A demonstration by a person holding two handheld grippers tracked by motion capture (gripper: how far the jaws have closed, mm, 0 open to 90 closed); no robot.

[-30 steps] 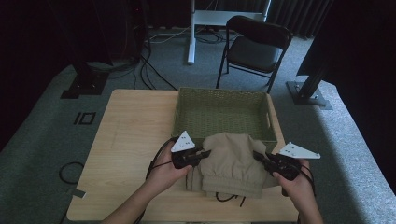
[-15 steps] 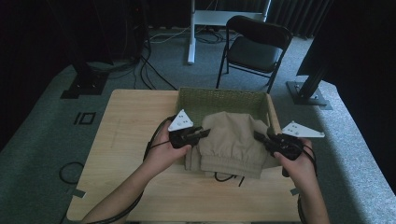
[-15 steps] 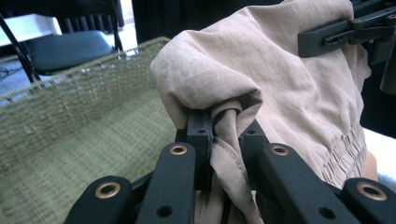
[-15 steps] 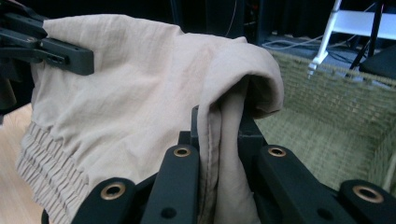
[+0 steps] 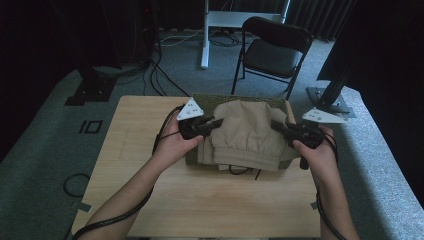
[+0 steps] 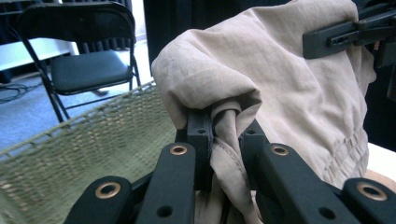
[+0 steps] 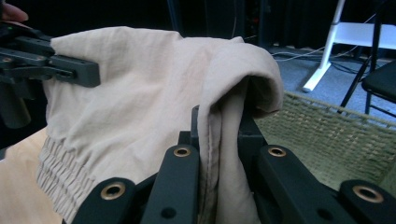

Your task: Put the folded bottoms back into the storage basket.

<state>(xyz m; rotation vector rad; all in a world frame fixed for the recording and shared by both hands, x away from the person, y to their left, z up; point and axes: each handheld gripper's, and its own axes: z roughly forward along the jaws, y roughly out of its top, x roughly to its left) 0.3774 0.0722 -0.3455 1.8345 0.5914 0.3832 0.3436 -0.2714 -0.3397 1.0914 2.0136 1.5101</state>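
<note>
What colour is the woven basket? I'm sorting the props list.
Olive green, a coarse open weave. The basket shows best in the left gripper view.

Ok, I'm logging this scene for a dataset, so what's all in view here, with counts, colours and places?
garment: 1, beige, elastic hem, held up between both grippers over the basket's near side
basket: 1, green woven, far half of the table
table: 1, light wood, centre
chair: 1, black folding, on the floor beyond the table
desk leg: 1, white, left of the chair
floor cables: several, black, on grey carpet beyond the table's far left corner
left gripper: 1, black, shut on the garment's left edge
right gripper: 1, black, shut on the garment's right edge
hands: 2, left hand, right hand, each holding a gripper
</note>
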